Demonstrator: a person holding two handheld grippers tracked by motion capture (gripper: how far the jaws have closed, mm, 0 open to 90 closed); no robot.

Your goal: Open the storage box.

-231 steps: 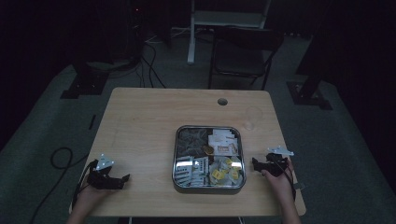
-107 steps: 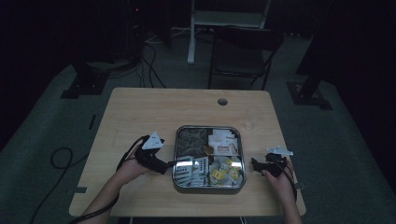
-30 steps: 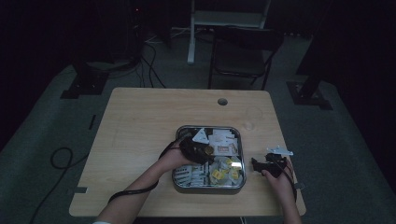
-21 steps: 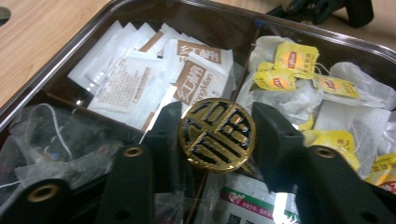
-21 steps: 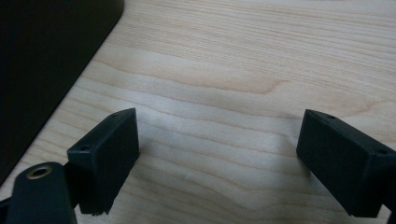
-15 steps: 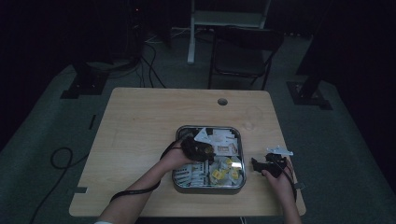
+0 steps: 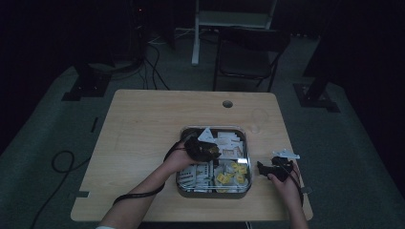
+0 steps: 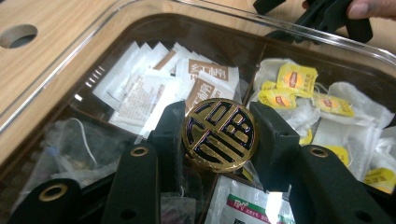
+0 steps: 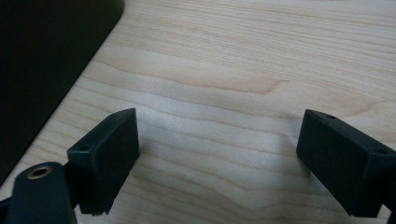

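Observation:
A square box point(image 7: 214, 192) with a clear lid point(image 8: 88, 56) sits on the wooden table, right of its middle. At the lid's centre is a round gold knob point(image 8: 219, 134) with a dark pattern. My left gripper point(image 7: 210, 150) reaches over the box and is shut on that knob, one pad point(image 8: 170, 135) on each side. Under the lid lie white sachets point(image 8: 154, 88) and yellow-tagged tea bags point(image 8: 289, 81). My right gripper point(image 7: 261, 167) rests on the table just right of the box, jaws wide open point(image 9: 219, 149) over bare wood.
The table point(image 7: 143, 129) has a cable hole point(image 7: 227, 103) near its far edge. A dark chair point(image 7: 248, 52) stands behind the table. Cables trail on the floor at the left. The room is dim.
My left hand came from the table's left side onto the box, and its jaws closed around the gold knob. The right hand has stayed where it was.

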